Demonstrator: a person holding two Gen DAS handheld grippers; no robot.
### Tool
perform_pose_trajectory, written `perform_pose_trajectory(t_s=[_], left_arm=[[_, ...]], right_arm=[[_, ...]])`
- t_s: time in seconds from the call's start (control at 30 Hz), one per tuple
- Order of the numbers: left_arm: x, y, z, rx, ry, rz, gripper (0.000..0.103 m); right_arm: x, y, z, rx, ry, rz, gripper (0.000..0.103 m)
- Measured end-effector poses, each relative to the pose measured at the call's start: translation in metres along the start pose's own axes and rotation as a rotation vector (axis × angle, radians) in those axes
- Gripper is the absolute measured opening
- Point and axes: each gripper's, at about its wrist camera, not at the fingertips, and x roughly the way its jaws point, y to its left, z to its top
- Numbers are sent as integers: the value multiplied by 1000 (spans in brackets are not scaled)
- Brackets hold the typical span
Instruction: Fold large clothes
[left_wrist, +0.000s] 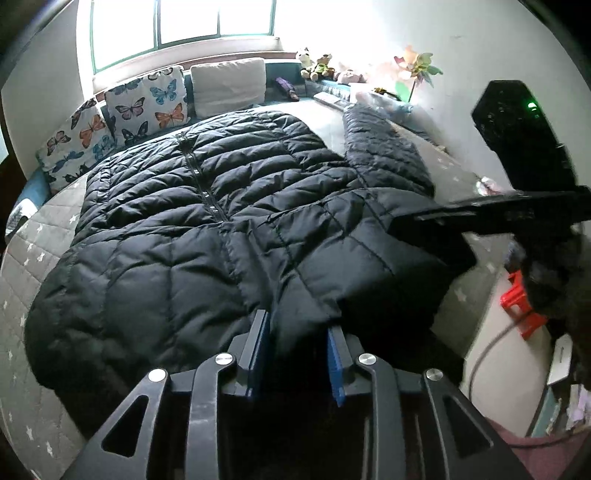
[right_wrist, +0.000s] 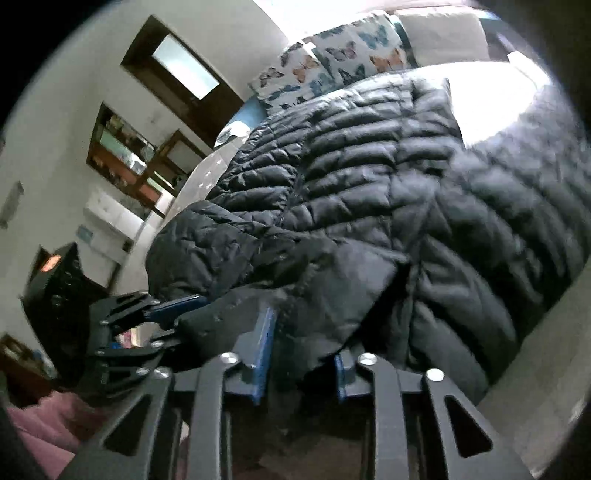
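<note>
A large black quilted puffer jacket (left_wrist: 229, 206) lies spread front-up on the bed, zipper running away from me, one sleeve (left_wrist: 384, 147) stretched to the far right. My left gripper (left_wrist: 298, 332) is shut on the jacket's near edge, fabric bunched between the blue pads. My right gripper (left_wrist: 417, 218) reaches in from the right at the jacket's near right part. In the right wrist view the jacket (right_wrist: 369, 177) fills the frame and my right gripper (right_wrist: 304, 350) is shut on a fold of it; the left gripper (right_wrist: 173, 314) holds the fabric to its left.
The grey star-patterned mattress (left_wrist: 37, 240) carries butterfly pillows (left_wrist: 147, 103) and a white pillow (left_wrist: 229, 85) at the head. Stuffed toys (left_wrist: 317, 64) sit under the window. A red stool (left_wrist: 517, 299) stands on the floor at right. Shelves (right_wrist: 125, 155) line the wall.
</note>
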Motion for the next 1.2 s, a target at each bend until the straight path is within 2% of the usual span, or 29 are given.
perform_pose_trajectory(t_s=[0.03,0.1,0.17,0.3,0.37,0.47,0.53,0.6,0.67,0.8,0.83,0.9,1.0,1.1,1.13,1.2], left_arm=[[-8,5,0,-13,-3,-21,38],[-29,21,4,-43,-27,-48,52],[-48,40,10,-85,-75,-27,59],[-73,111,25,-220,-172,70,59],[-66,138,27,-268,-162,109,59],[-30,172,18,-331,-56,100,59],[-9,174,7,-320,9,99,59],[0,165,-7,-284,12,130,59],[1,153,-13,-233,2,168,59],[4,143,-16,-227,-8,156,59],[5,142,-17,-230,-9,156,59],[6,139,-18,-222,-9,152,59],[7,136,-17,-209,-7,157,59],[9,138,-16,-214,-11,150,61],[9,137,-15,-214,-8,148,61],[7,135,-11,-206,11,159,61]], right_arm=[[-4,4,4,-32,-18,-33,17],[-14,10,14,-79,-61,-83,15],[-25,15,19,-125,-101,-142,14],[-21,9,18,-144,-89,-224,14],[-4,-4,13,-113,-37,-239,14],[16,-25,2,-43,36,-222,14],[12,-31,1,-20,40,-199,14],[-2,-27,3,-24,23,-199,15],[-21,-14,9,-63,-11,-248,16],[-44,15,22,-166,-103,-370,17],[-47,20,25,-185,-127,-390,17],[-41,27,29,-216,-144,-371,20],[-4,22,27,-222,-47,-311,22],[45,-6,17,-191,74,-328,22],[52,-16,14,-165,88,-303,22],[41,-20,17,-146,64,-258,22]])
